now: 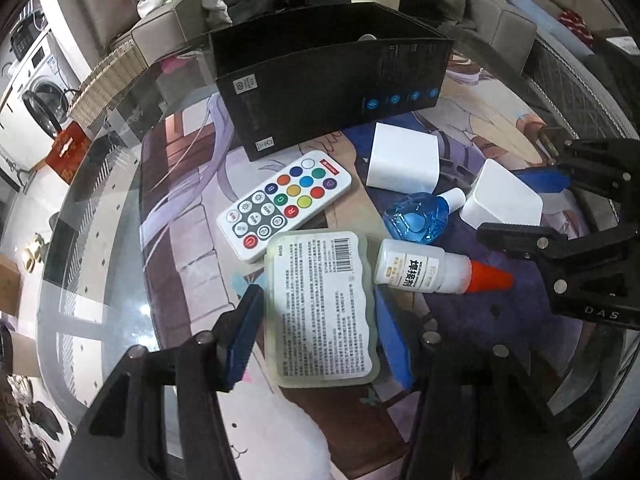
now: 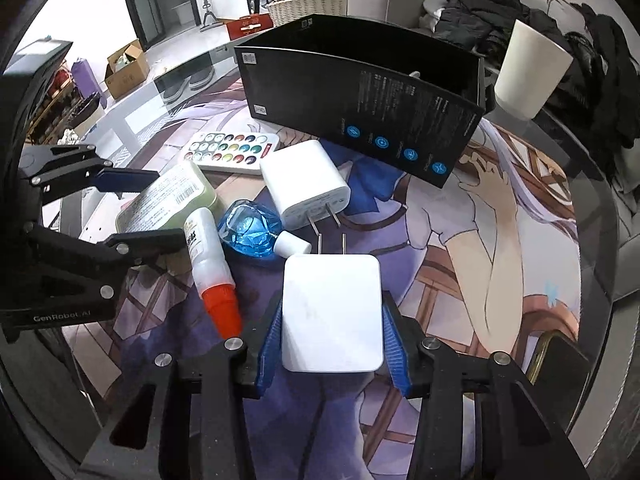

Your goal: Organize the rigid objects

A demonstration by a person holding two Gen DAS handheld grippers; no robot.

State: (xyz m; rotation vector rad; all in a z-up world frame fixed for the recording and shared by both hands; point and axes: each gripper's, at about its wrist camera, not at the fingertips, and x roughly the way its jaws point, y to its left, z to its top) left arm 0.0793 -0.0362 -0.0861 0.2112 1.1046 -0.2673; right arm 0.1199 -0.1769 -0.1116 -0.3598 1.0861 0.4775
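My left gripper [image 1: 320,298] straddles a pale green case [image 1: 324,320] with a printed label, which lies flat on the mat; its blue pads [image 1: 244,336] rest against the two long sides. My right gripper [image 2: 332,320] is shut on a white charger [image 2: 332,312], its prongs pointing away from me. Between the two lie a glue bottle [image 1: 424,272] with an orange cap, a blue bottle [image 1: 418,216], a second white charger [image 1: 402,160] and a white remote [image 1: 284,204] with coloured buttons. An open black box [image 1: 332,80] stands behind them.
The things lie on a printed mat [image 2: 500,240] on a round glass table [image 1: 100,240]. A white cup [image 2: 528,68] stands right of the box. A wicker basket [image 1: 100,80], a sofa with dark clothes and a washing machine lie beyond the table.
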